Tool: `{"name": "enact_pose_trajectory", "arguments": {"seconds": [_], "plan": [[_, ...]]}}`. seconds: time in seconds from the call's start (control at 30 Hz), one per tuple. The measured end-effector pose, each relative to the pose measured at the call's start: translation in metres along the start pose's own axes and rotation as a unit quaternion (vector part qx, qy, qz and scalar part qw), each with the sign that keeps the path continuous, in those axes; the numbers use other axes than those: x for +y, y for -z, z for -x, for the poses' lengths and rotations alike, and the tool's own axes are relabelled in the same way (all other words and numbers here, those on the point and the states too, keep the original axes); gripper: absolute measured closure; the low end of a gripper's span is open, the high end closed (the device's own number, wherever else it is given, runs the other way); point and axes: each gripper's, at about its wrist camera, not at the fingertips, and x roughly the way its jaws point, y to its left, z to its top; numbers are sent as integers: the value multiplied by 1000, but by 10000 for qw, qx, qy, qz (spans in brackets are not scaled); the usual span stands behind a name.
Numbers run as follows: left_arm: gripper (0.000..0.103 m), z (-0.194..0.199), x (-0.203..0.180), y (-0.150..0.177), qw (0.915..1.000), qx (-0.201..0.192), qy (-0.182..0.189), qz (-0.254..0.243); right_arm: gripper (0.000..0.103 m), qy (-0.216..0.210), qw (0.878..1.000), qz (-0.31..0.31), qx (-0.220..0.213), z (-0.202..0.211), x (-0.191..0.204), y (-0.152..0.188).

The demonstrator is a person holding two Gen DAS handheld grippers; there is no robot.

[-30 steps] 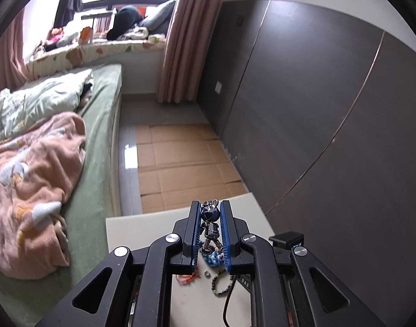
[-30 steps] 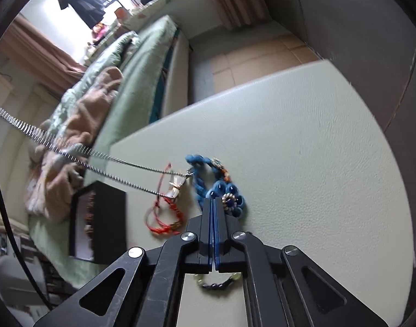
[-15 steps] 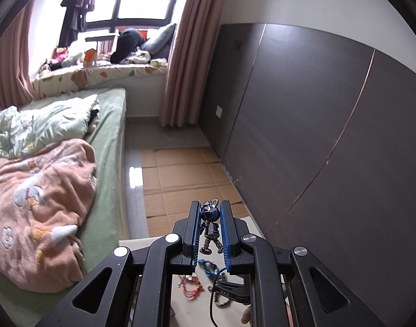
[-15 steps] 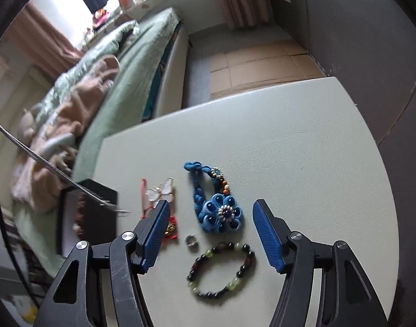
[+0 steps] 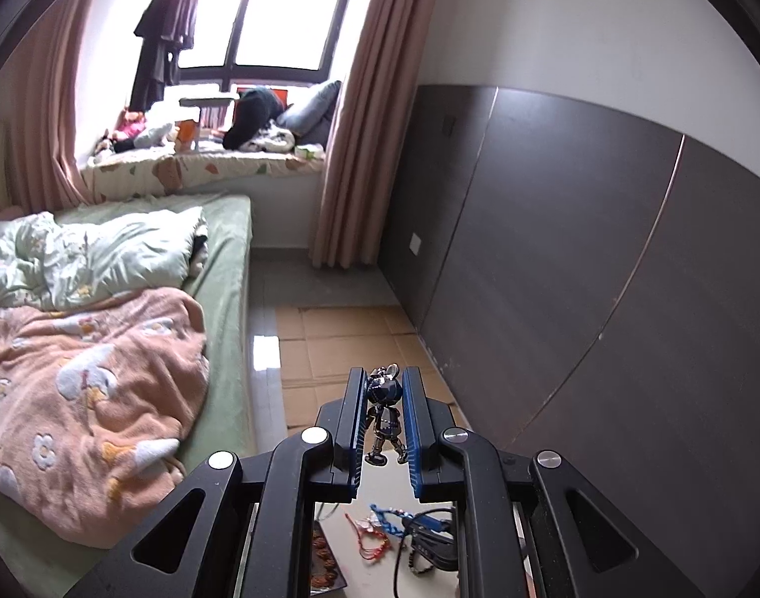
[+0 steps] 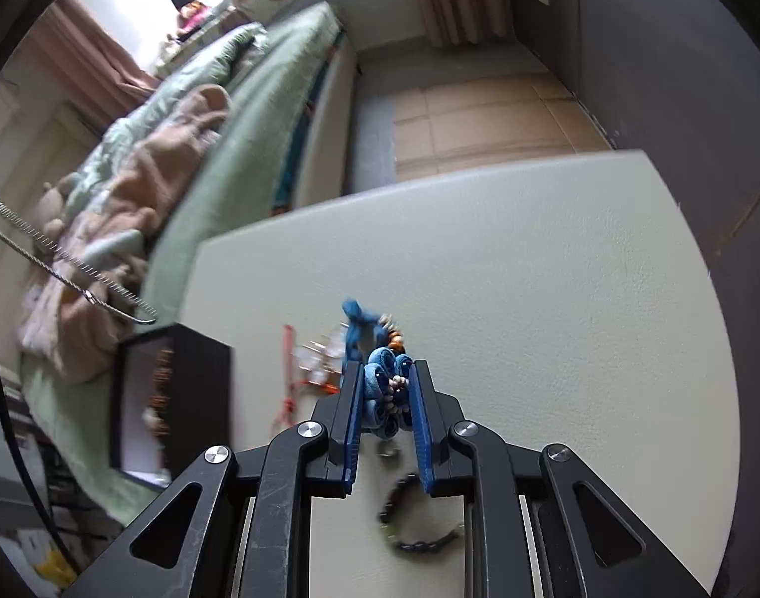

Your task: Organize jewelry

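Observation:
My left gripper point(image 5: 383, 377) is shut on a small dark metal bear figure pendant point(image 5: 385, 411), held high above the table. Its silver chain point(image 6: 56, 259) hangs in the air at the left of the right wrist view. On the white table point(image 6: 529, 274) my right gripper point(image 6: 385, 366) points down, its jaws closing with the blue knotted flower bracelet point(image 6: 375, 391) squeezed between the pads. A red string bracelet point(image 6: 290, 383) lies just left of it. Under the gripper lie a small ring point(image 6: 387, 451) and a dark bead bracelet point(image 6: 414, 523).
A black box point(image 6: 175, 398) holding brown beads stands open at the table's left edge. Beyond that edge is a bed point(image 6: 260, 114) with green sheets and a pink blanket. A dark panelled wall point(image 5: 579, 249) runs along the right. Cardboard point(image 5: 340, 339) covers the floor.
My left gripper has risen with the pendant, lifting the chain off the table. The right gripper opened wide from shut, then closed around the blue flower bracelet.

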Motion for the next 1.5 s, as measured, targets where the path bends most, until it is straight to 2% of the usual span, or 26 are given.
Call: {"name": "enact_pose_trajectory", "arguments": {"seconds": [0.17,0.4,0.73,1.07,1.23,1.27,1.37,1.4,1.5], "plan": [[88,9,11,0,10000,-38,-86,16,84,-321,9992,43,-215,18,21,-4],[88,6,30,18,9997,99,-150,147,84,-770,9959,96,-455,39,54,-8],[88,-39,64,78,9956,738,-235,533,84,-1192,9906,239,-624,61,90,-5],[88,-94,103,144,9825,1424,-395,1131,84,-1348,9882,192,-697,71,101,-1],[85,-121,122,173,9664,1973,-131,1643,84,-1403,9881,139,-621,65,105,2],[80,-122,125,177,9648,2010,-98,1695,84,-1405,9881,151,-600,63,107,3],[38,-116,133,183,9665,1876,-156,1743,84,-1417,9883,190,-532,56,114,5],[32,-111,138,184,9678,1768,-203,1780,84,-1430,9883,189,-506,53,115,6],[32,-102,151,188,9672,1683,-307,1880,84,-1476,9880,196,-408,42,121,8]]}}
